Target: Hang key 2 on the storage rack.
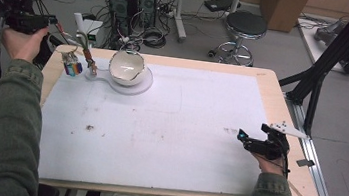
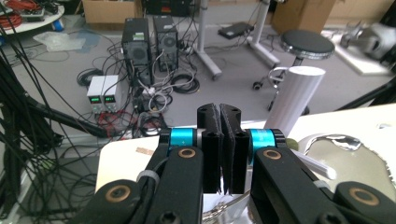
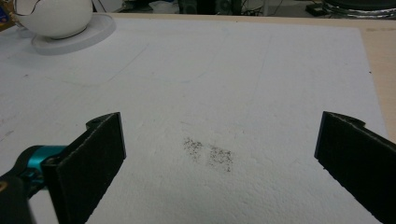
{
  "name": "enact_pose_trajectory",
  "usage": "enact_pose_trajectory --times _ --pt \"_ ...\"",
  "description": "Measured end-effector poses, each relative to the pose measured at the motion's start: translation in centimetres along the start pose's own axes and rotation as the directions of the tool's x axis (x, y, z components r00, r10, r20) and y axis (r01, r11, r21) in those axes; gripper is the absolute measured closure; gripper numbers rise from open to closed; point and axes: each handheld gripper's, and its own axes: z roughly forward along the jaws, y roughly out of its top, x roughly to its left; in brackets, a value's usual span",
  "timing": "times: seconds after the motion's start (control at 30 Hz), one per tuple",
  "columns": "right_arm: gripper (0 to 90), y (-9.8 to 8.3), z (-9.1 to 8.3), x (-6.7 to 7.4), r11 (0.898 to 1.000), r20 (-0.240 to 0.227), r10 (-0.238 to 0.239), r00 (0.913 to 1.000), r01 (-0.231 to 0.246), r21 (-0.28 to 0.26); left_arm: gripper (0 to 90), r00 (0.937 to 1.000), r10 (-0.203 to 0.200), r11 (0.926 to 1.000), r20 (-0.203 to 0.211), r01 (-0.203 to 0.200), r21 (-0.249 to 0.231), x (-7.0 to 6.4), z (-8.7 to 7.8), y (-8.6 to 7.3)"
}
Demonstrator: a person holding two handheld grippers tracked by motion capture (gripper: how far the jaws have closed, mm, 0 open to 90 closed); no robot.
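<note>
table (image 1: 282, 106): a light wooden top, most of it covered by a white foam sheet (image 1: 159, 126) with faint dark specks and smudges.
person: sat at the near edge in green sleeves, a forearm coming in at each lower corner of the high view.
white bowl (image 1: 127, 67): stood on a round white base (image 1: 140, 84) at the far left of the sheet; its rim looked chipped or uneven; in the right gripper view it sat at the top left corner (image 3: 53, 16).
left gripper (image 1: 51, 20): was held up off the far left corner of the table, beyond the sheet's edge; in the left gripper view its two black jaws were pressed flat together with nothing between them (image 2: 223, 140), clenched on empty air, a white cylinder (image 2: 294, 100) standing just past them.
right gripper (image 1: 241, 135): rested low over the right side of the sheet, well apart from the bowl; in the right gripper view its jaws stood wide apart, released, with bare foam and a patch of dark specks (image 3: 208, 154) between them.
small things by the bowl: a coloured block (image 1: 72, 68) and a thin upright stick-like item (image 1: 88, 60) stood just left of the bowl, too small to tell further.
</note>
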Motion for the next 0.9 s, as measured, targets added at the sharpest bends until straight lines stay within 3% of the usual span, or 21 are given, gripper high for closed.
enact_pose_trajectory --times 0.23,0.37,0.53,0.7,0.9 --pt "0.8 -0.2 -0.4 -0.2 1.000 0.013 0.005 0.9999 -0.005 -0.002 87.4 0.9995 -0.007 0.9999 0.029 0.007 0.012 0.4 1.0 0.3" --pt "0.8 -0.3 -0.6 -0.2 1.000 0.018 0.009 0.9998 -0.009 -0.001 87.4 0.9994 -0.023 0.9996 0.026 0.023 0.015 0.6 1.6 0.2" --pt "0.8 -0.3 -0.8 -0.2 1.000 0.022 0.009 0.9997 -0.009 0.003 87.4 0.9996 -0.014 0.9996 0.025 0.014 0.025 0.8 2.1 0.3" --pt "0.8 -0.4 -0.8 -0.2 1.000 0.026 0.008 0.9996 -0.008 0.001 87.3 0.9981 -0.044 0.9989 0.044 0.043 0.020 1.3 2.7 0.1" --pt "0.8 -0.4 -0.8 -0.2 1.000 0.028 0.006 0.9996 -0.006 0.000 87.3 0.9981 -0.024 0.9993 0.058 0.022 0.031 0.7 3.5 -0.1"
